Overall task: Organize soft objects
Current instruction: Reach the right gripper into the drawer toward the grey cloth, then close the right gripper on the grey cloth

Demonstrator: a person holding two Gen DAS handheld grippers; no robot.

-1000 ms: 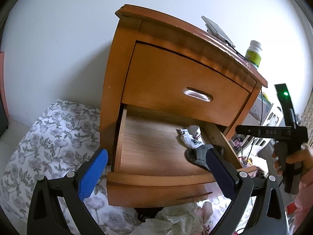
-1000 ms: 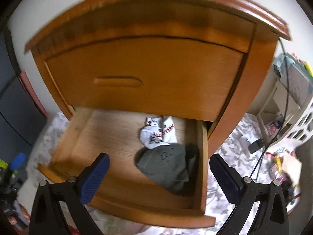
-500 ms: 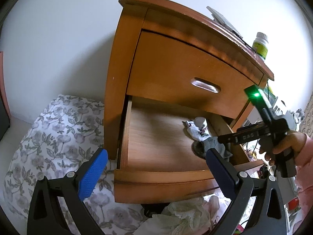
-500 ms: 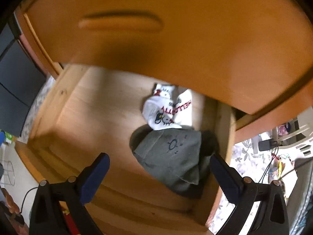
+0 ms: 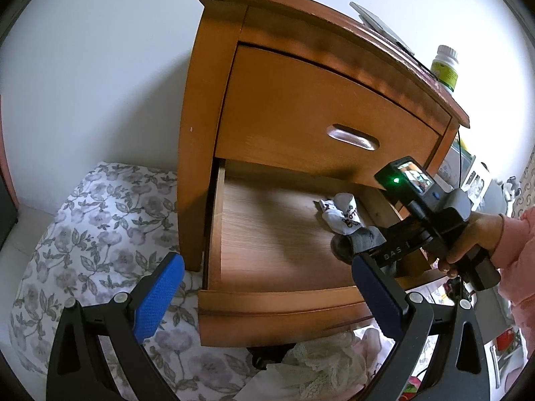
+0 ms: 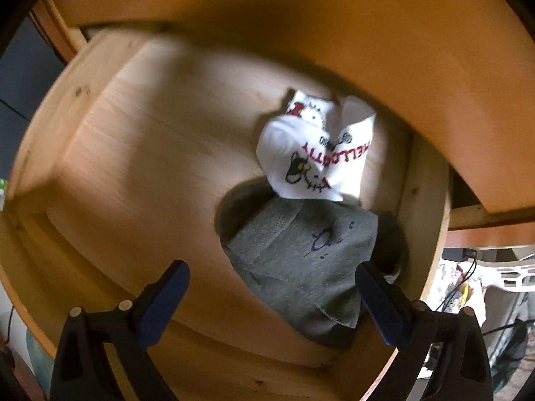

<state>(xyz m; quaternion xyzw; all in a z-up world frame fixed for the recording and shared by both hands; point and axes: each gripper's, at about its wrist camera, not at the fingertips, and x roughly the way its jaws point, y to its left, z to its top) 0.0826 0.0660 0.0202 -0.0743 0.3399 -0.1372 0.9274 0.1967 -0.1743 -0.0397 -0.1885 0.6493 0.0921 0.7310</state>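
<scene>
A wooden nightstand (image 5: 200, 110) stood against a pale wall, its upper drawer (image 5: 321, 107) shut and its lower drawer (image 5: 274, 300) pulled out. Inside the open drawer, toward its right side, lay two soft items: a white printed sock (image 6: 311, 157) with red lettering and a cartoon face, and a grey sock (image 6: 301, 260) just in front of it, the two touching where the white one overlapped the grey one's far edge. The rest of the drawer floor was bare wood.

The right hand-held gripper (image 6: 272, 300), held by a person's hand (image 5: 468, 244) in a pink sleeve (image 5: 518, 250), reached into the drawer from the right, its blue-padded fingers (image 6: 164, 300) spread wide, one pad at the grey sock's right edge and nothing clamped between them. The view from that gripper was blurred. The left hand-held gripper (image 5: 267, 300) hovered in front of the nightstand, its fingers likewise spread apart and empty, framing the drawer front.

A floral-patterned cloth (image 5: 93, 227) lay to the left of the nightstand, and a heap of pale lacy fabric (image 5: 321, 367) sat below the drawer front. On top of the nightstand stood a white-capped bottle (image 5: 444, 67) with a green label, near a flat grey object (image 5: 381, 26).
</scene>
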